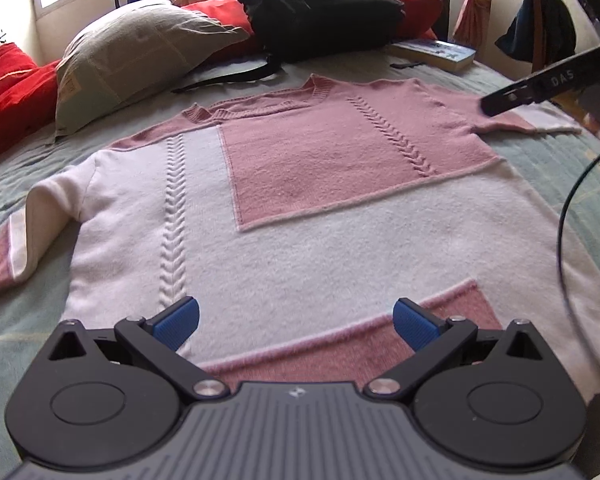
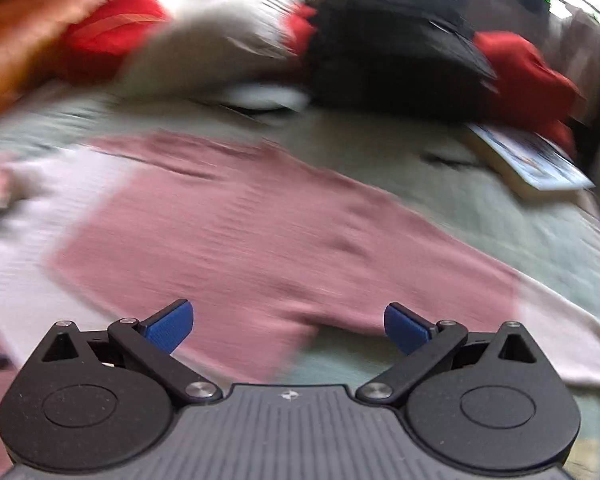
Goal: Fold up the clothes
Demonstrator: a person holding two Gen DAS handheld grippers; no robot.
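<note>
1. My left gripper (image 1: 296, 322) is spread wide, nothing between the blue pads (image 1: 178, 320). It sits over the hem end of the sweater (image 1: 300, 232); whether it touches the knit I can't tell.
2. My right gripper (image 2: 288, 326) is also wide apart and empty. Its view is motion-blurred. Under it lies the sweater's pink right sleeve (image 2: 380, 248), with a strip of bare bedspread (image 2: 500, 208) just below the fingers.
3. The sweater lies flat, front up, on the bedspread, hem nearest my left gripper, collar (image 1: 260, 108) farthest.
4. Both sleeves are spread out sideways from the sweater body. The left sleeve (image 1: 32, 224) bends down along the body's left edge.
5. In the left view the right gripper's dark finger hovers over the sweater's right shoulder.
6. Open bedspread flanks both long edges of the sweater.
7. Beyond the collar is only a narrow clear band, then clutter: grey pillow (image 1: 140, 52), black backpack (image 1: 320, 4) with its strap (image 1: 236, 76) trailing toward the collar, red cushions (image 1: 12, 84), a book (image 1: 436, 54) beyond the right shoulder.
</note>
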